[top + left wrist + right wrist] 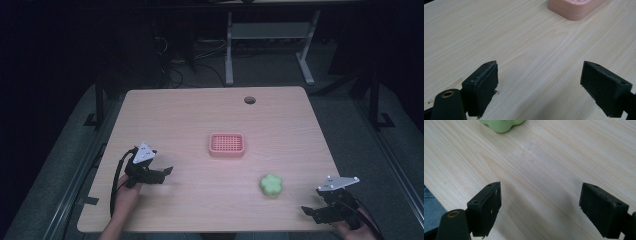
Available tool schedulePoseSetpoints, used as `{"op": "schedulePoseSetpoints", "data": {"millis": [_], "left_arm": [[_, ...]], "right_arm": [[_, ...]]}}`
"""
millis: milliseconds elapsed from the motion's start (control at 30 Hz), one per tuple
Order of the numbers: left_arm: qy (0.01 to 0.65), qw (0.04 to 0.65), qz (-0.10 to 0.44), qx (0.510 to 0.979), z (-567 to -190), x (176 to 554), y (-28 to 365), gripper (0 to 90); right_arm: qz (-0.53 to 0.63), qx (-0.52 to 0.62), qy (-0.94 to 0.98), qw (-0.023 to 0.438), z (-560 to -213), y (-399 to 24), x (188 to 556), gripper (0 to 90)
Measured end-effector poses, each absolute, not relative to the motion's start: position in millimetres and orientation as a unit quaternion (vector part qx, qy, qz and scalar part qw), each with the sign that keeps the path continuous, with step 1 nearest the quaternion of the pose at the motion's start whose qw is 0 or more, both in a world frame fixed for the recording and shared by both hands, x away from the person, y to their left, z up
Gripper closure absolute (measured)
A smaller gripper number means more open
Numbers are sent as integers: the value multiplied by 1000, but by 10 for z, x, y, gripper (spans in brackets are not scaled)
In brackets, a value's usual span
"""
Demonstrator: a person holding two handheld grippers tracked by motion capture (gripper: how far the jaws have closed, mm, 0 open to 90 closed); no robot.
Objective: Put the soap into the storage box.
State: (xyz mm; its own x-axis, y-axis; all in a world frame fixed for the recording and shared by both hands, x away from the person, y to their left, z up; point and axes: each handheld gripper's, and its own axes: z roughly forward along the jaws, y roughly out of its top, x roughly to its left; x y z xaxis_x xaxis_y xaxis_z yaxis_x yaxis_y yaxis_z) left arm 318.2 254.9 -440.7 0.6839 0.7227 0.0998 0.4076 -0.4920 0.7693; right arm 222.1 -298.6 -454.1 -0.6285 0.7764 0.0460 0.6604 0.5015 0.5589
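Both grippers idling with jaws spread, holding nothing: left gripper point(159, 172) sitting well left of the pink perforated plastic tray point(227, 144), right gripper point(316, 210) beyond the green flower-shaped sponge point(271, 184).

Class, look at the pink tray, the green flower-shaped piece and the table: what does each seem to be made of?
Pink tray: probably moulded plastic, matt, with a gridded top. Green flower-shaped piece: smooth and rounded, maybe soap or soft plastic; unclear. Table: pale wood or wood-look laminate, with visible grain lines.
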Motion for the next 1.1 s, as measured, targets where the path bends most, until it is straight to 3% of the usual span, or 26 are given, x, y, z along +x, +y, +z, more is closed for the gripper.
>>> {"op": "schedulePoseSetpoints", "data": {"millis": [1100], "left_arm": [[335,375,213,838,-4401,3169,2557,144]], "right_arm": [[235,367,895,92,-4340,-2623,2433,147]]}}
